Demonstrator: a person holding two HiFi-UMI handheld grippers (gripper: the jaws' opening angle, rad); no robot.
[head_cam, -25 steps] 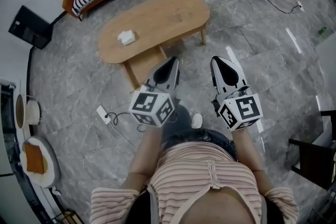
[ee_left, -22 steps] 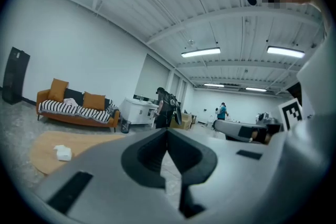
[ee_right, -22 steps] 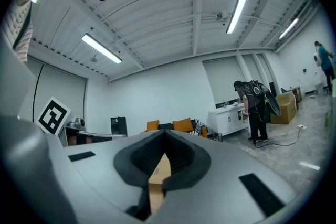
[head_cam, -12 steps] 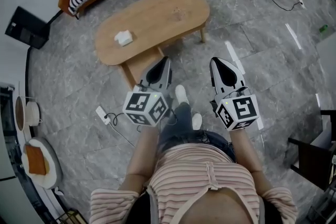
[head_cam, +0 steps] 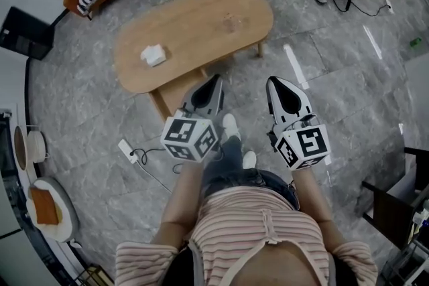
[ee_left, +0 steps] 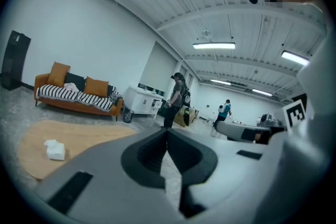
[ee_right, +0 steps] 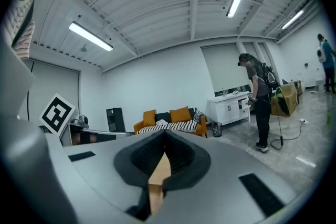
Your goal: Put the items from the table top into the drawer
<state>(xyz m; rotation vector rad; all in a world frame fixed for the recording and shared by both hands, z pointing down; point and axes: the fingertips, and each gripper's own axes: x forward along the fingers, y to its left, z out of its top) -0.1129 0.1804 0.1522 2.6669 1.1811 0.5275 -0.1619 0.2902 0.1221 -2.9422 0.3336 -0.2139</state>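
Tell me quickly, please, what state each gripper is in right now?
Left gripper: closed, holding nothing.
Right gripper: closed, holding nothing.

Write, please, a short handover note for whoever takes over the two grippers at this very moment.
Left gripper: shut, empty.
Right gripper: shut, empty.
Both point toward the oval wooden coffee table and are short of its top.
Items: a white folded item lies near the table's left end. A small pale object, too small to identify, sits toward the right end.
Done: nothing visible, as both items are on the table top.
Left: step up to the table and find and open the drawer, which can't be made out from here. Then move both items into it.
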